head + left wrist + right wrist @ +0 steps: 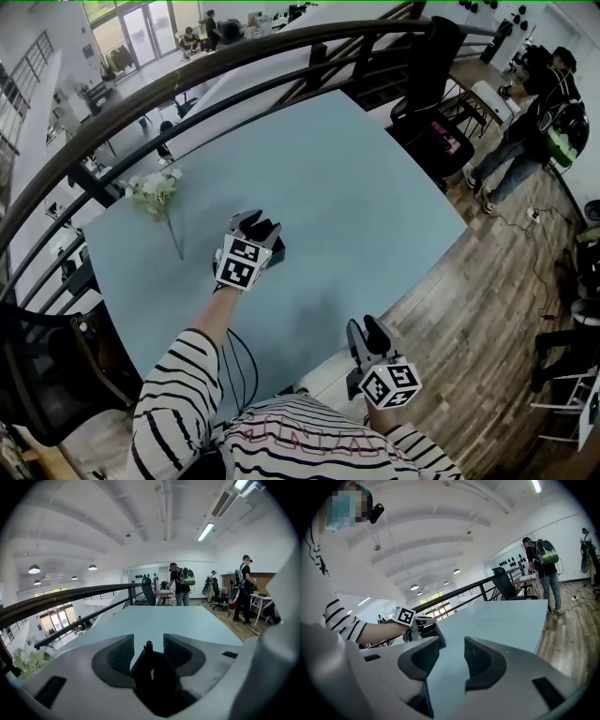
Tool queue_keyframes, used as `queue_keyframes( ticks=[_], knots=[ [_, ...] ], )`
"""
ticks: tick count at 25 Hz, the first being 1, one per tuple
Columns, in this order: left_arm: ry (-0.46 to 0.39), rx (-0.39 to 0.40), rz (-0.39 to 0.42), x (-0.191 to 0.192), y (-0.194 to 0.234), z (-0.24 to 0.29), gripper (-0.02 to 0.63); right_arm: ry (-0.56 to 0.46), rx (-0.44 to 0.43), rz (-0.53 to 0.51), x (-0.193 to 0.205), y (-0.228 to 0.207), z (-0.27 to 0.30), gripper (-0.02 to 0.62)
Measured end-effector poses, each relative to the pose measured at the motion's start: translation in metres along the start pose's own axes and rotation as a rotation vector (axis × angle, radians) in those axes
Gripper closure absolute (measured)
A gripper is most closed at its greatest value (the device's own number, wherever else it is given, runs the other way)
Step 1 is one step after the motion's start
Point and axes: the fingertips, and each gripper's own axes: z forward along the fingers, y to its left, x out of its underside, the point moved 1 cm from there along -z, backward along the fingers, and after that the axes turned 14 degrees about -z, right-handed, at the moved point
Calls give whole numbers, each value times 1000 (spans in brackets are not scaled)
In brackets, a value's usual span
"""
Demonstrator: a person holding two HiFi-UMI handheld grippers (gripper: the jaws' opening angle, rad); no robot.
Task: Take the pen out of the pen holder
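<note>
A black pen point(148, 654) stands upright in a black pen holder point(157, 688), seen close up in the left gripper view. My left gripper point(149, 641) is open, with one jaw on each side of the pen's top and a gap left on both sides. In the head view the left gripper point(258, 223) hangs over the pen holder point(276, 251) at mid table and hides the pen. My right gripper point(364, 326) is open and empty near the table's front edge. The right gripper point(452, 648) view shows the left gripper point(416, 619) and the pen holder point(430, 632) to the left.
The light blue table point(356, 197) has a white flower bunch point(155, 192) with a stem at its left side. A dark railing point(187, 75) runs behind the table. Black chairs point(431, 131) stand at the right corner. People point(539, 112) stand on the wooden floor further right.
</note>
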Motion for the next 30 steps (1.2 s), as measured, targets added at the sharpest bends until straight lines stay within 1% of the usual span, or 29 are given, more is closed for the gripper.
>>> queue_keyframes(
  ticks=[4,8,11,13,19,23,26,30],
  knots=[
    [20,-10,88,-9,1,3,423,6,17,12,-7,-4,2,422],
    [54,-24,143,-3,-3,6,461,6,16,20,-6,-2,3,422],
    [62,-38,191,-1,-3,5,515,7,17,21,-4,2,3,422],
    [63,-44,208,-1,-2,4,523,8,20,22,-3,3,2,422],
    [50,-35,191,-1,-3,2,532,8,41,20,-3,-5,-5,422],
    [36,-28,140,1,-5,-4,534,-2,42,16,-3,-4,-9,423],
    [3,-25,114,-8,-10,-12,534,-12,34,18,-6,-5,-13,423],
    [-76,-30,78,-27,-20,-27,535,-26,21,18,-9,-8,-18,423]
  ],
)
